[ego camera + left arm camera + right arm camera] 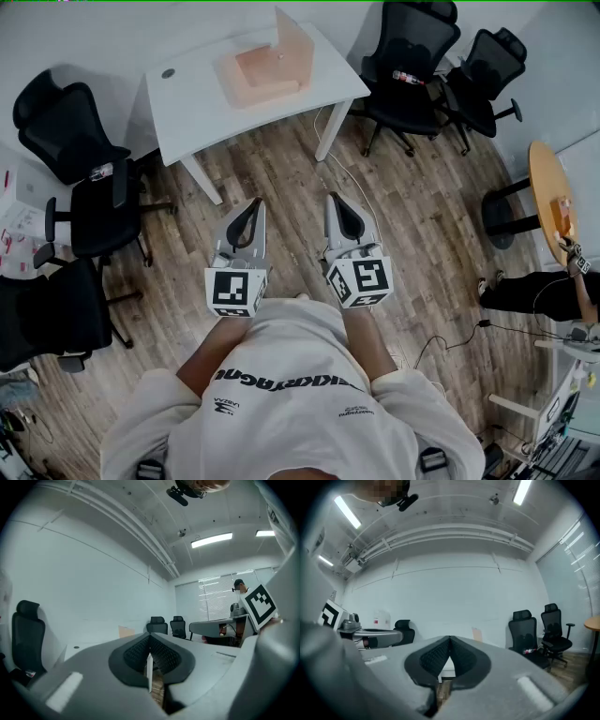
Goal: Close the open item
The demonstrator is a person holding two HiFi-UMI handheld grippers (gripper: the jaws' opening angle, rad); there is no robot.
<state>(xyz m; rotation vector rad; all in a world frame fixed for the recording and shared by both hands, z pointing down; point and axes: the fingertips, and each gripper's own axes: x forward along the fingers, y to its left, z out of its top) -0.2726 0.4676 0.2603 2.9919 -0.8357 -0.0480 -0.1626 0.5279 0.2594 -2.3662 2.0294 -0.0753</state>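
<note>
The open item is a pale peach rectangular box (265,73) with its flat lid (292,45) standing upright along the right edge. It sits on the far half of a white rectangular table (192,98), near the table's middle.

Left gripper (250,210): held low in front of the person's torso, above the wood plank floor (281,178), pointing toward the table. In the left gripper view the black ribbed pads (161,654) meet at their tips; nothing is clamped between them. The box appears there as a small tan shape (125,631) beyond and left of the jaw tips, well apart from them.

Right gripper (340,204): held beside the left one at the same height, also aimed at the table. In the right gripper view its jaws are likewise together at the tips and hold nothing. The box lid shows as a tan patch (476,633) above and right of the tips, well apart.

Black office chairs (80,187) stand at the left and at the far right (412,56) of the table.
</note>
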